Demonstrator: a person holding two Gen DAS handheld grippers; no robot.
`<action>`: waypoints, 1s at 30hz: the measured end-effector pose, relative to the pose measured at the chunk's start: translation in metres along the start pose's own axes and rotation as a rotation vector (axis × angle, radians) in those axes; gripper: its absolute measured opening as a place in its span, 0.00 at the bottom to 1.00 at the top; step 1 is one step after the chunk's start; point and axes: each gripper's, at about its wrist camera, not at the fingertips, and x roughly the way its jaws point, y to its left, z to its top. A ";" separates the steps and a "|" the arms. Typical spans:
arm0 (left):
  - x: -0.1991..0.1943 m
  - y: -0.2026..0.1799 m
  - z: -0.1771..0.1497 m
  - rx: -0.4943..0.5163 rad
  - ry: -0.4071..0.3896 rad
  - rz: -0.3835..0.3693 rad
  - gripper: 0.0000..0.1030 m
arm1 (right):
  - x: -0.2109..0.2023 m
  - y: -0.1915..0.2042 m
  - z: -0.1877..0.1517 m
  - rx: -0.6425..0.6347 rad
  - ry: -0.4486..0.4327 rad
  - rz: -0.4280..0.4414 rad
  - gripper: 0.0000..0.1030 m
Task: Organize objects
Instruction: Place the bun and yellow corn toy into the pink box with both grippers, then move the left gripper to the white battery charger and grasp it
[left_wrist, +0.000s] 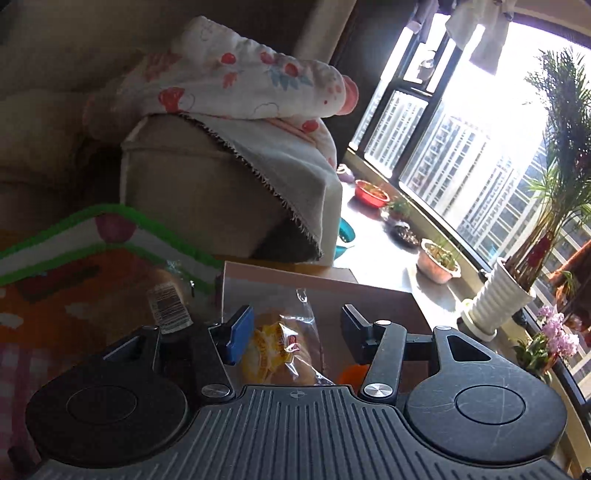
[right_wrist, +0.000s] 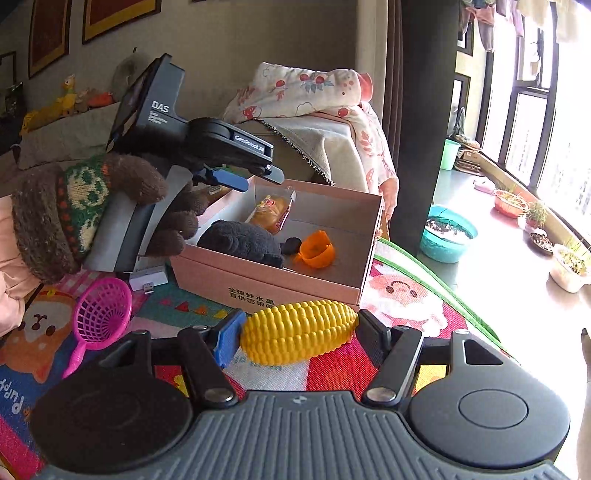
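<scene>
My right gripper (right_wrist: 299, 334) is shut on a yellow toy corn cob (right_wrist: 299, 330), held just above the play mat in front of a pink cardboard box (right_wrist: 258, 280). In the right wrist view my left gripper (right_wrist: 251, 179), held by a hand in a knitted glove (right_wrist: 74, 206), hovers open over the box's far left corner. In the box lie a wrapped bread (right_wrist: 271, 212), a black cloth lump (right_wrist: 240, 240) and an orange cup (right_wrist: 317, 251). The left wrist view shows my left gripper (left_wrist: 295, 330) with the wrapped bread (left_wrist: 277, 350) on the box floor below its spread fingers.
A pink toy strainer (right_wrist: 103, 317) and a white adapter (right_wrist: 147, 280) lie on the colourful mat (right_wrist: 406, 295) left of the box. A second bagged bread (left_wrist: 166, 295) lies on the mat. A sofa arm with a blanket (left_wrist: 229, 177) stands behind; plant pots (left_wrist: 439, 262) line the sill.
</scene>
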 end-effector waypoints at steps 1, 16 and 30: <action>-0.009 0.003 -0.001 0.001 -0.013 -0.008 0.55 | 0.002 0.001 0.002 -0.002 -0.004 -0.003 0.64; -0.176 0.068 -0.079 0.024 -0.118 0.159 0.55 | 0.053 0.006 0.065 -0.002 -0.056 -0.049 0.81; -0.147 0.090 -0.093 -0.111 -0.010 0.204 0.55 | 0.033 0.051 -0.036 -0.040 0.029 -0.038 0.95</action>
